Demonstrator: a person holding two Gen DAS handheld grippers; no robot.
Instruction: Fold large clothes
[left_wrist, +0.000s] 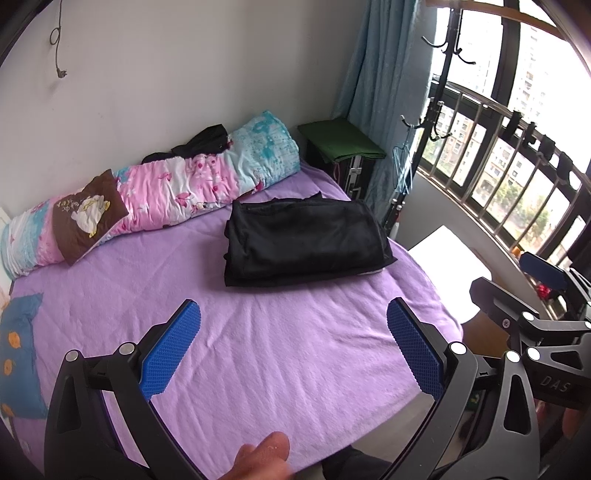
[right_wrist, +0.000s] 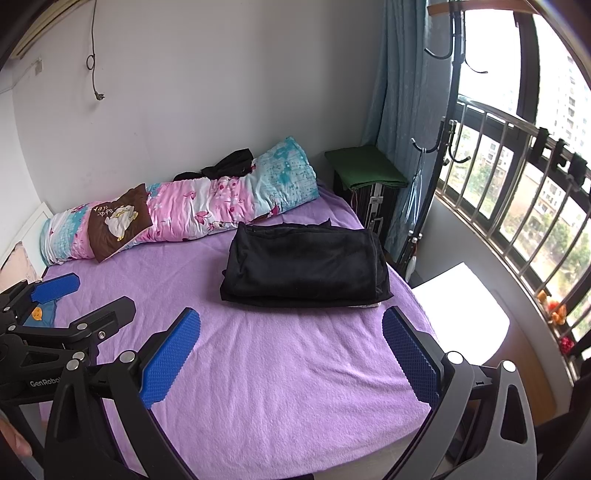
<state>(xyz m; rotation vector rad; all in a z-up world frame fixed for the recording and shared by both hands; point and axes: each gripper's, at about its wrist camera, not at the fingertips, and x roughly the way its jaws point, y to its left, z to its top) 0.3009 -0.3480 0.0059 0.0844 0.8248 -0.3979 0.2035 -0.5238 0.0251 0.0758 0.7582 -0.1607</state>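
**Operator:** Status of the left gripper (left_wrist: 293, 347) and the right gripper (right_wrist: 291, 350)?

**Technician:** Both have their blue pads spread wide, with nothing between them. Each is held above the near, bare part of the purple bedsheet (left_wrist: 280, 376), well short of the load. In the right wrist view the left unit appears at the left edge, also spread and empty.

**Operator:** Location of the work item?

**Technician:** The black garment (left_wrist: 306, 242) lies on the sheet toward the far right of the bed, near the mattress edge. It is a compact, layered rectangle, apart from the rolled floral quilt (left_wrist: 155, 195) along the wall. A thin pale strip shows under its right-hand corner; what that is cannot be determined.

**Operator:** Current step?

**Technician:** Judged from the lay of the cloth, folding of this item appears complete or nearly so. Neither tool is in contact.

**Operator:** Requirement for the next move?

**Technician:** If a further fold is wanted, advance both units to the near edge, pinch all layers together, and lift evenly. Otherwise, take up another item; a dark cloth (left_wrist: 201, 142) lies behind the quilt.
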